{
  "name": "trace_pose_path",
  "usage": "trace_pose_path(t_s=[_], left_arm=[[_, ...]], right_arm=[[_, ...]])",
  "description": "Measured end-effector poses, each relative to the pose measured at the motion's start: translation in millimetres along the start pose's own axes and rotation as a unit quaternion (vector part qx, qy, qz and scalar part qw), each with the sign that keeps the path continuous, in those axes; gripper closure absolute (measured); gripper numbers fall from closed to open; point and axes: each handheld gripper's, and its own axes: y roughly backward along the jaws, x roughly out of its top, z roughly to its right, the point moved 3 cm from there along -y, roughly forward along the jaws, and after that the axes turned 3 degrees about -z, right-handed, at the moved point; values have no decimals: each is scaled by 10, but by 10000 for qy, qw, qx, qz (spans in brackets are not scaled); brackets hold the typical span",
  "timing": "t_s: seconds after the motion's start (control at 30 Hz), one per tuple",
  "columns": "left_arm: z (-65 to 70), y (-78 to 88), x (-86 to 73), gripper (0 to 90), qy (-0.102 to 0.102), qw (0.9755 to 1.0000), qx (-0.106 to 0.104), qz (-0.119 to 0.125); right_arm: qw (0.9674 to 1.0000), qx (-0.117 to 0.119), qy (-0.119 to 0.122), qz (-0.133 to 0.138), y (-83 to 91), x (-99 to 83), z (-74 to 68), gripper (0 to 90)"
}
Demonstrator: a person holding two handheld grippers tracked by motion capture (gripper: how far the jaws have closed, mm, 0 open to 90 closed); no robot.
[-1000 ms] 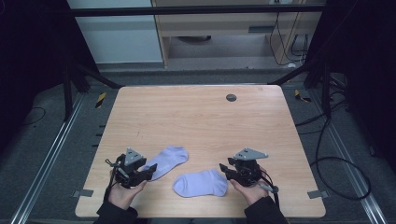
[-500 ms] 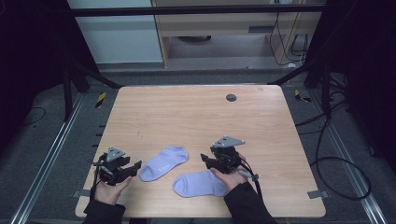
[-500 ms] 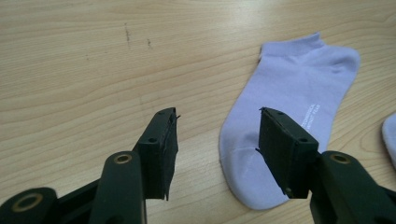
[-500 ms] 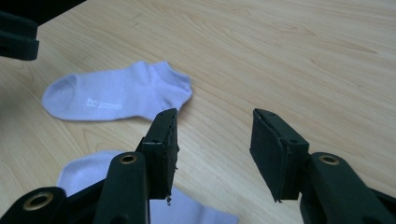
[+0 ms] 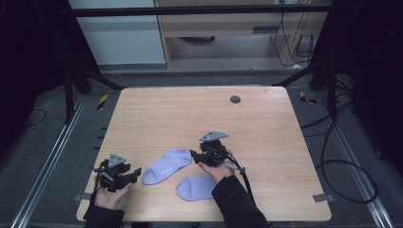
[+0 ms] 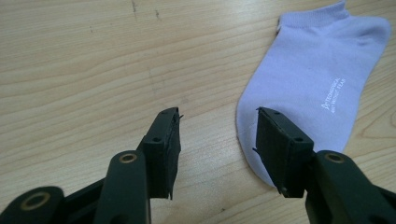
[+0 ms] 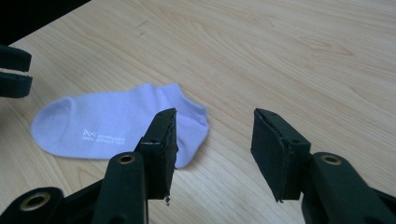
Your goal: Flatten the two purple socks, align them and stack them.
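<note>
Two short lavender ankle socks lie flat on the pale wood-grain table (image 5: pixel 266 128), near its front edge, and they set the scene between the two hand-held tools. At the far left, close to the table's front left corner, the left gripper (image 5: pixel 135 172) sits low in the person's left hand (image 5: pixel 110 194), its black jaws spread wide with only bare wood between them; in the left gripper view (image 6: pixel 217 140) the toe end of a sock lies just in front of and partly under the right-hand jaw, not pinched. That sock, the left lavender sock (image 5: pixel 166 165), runs at a slant from its toe near the left gripper up toward its cuff, and small white lettering shows on its sole (image 6: pixel 308 79). Next comes the second lavender sock (image 5: pixel 196 187), lying nearer the front edge and partly covered by the person's dark right sleeve (image 5: pixel 235 204). Just beyond it, the right gripper (image 5: pixel 194 156) is held in the right hand (image 5: pixel 216 168) beside the cuff of the left sock; in the right gripper view (image 7: pixel 212 140) its jaws stand wide apart, holding nothing, with the sock's cuff (image 7: pixel 121 123) behind the left-hand jaw. A small dark round disc (image 5: pixel 235 99) sits at the table's far side.
</note>
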Motion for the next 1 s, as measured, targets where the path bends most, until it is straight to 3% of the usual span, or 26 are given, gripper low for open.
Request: trace_pose_path(t_s=[0.4,0.67,1.0], left_arm=[[78,-108,-33,511,-197,9995,-122,-218],[103,-184,-51,556,-236,9988,-252,-339],[134,-243,-45,706,-237,9979,-330,-497]], right_arm=[[9992,-105,217,-326,-439,-1,-86,546],[9982,-227,217,-509,-634,-23,-92,573],[9966,-247,272,-740,-753,-75,-126,622]])
